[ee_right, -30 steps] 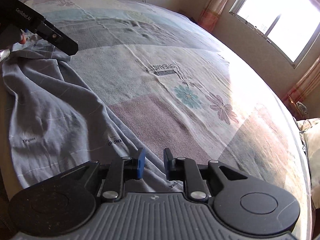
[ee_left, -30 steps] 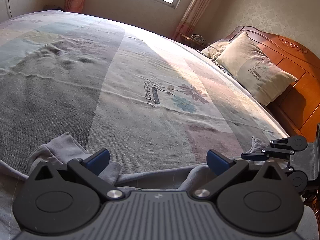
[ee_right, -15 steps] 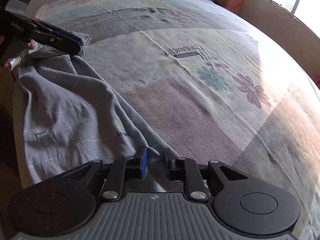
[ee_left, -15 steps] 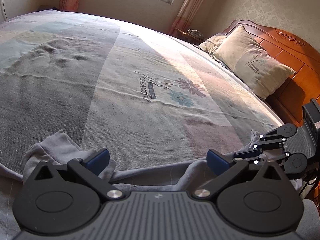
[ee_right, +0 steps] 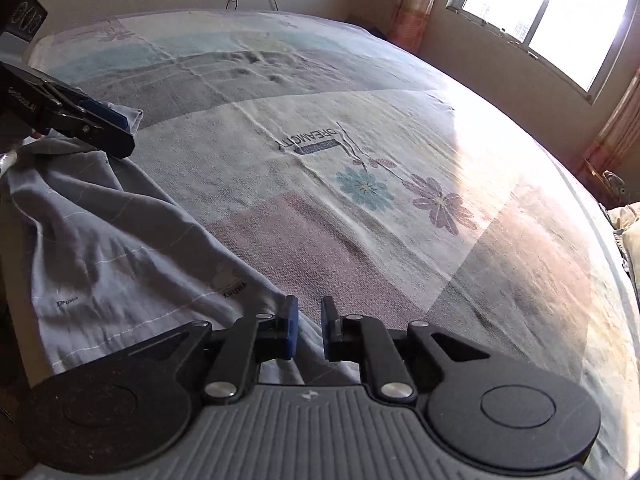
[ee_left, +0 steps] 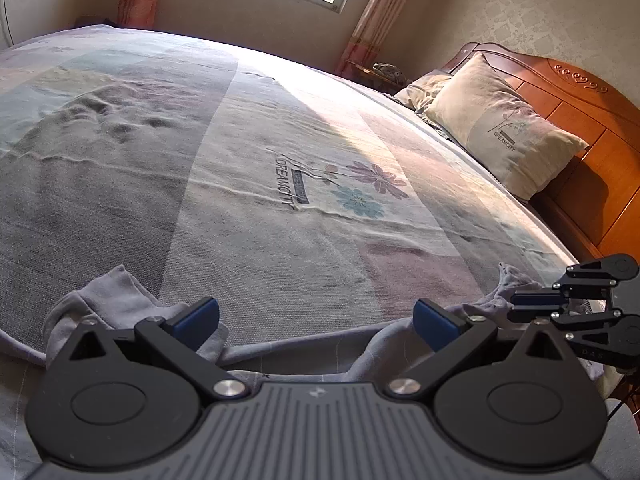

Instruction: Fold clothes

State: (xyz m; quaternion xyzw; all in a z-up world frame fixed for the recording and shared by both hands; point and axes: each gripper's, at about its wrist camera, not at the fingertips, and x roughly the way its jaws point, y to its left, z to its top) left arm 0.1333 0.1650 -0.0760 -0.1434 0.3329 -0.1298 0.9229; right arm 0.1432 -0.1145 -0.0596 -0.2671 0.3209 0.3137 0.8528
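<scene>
right gripper (ee_right: 306, 328) jaws closing, cloth between | grey shirt (ee_right: 120, 248) long axis along bed edge (ee_right: 320, 240)

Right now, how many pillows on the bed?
2. One large beige pillow leans against the wooden headboard; a second pillow lies behind it, nearer the window, mostly covered. More may be hidden behind these.

Grey garment (ee_right: 120, 248) with thin white lines; bedspread (ee_left: 248, 152) in grey, cream, pink and teal blocks, purple and teal flowers; beige pillow (ee_left: 500, 132); orange wooden headboard (ee_left: 592, 128).
</scene>
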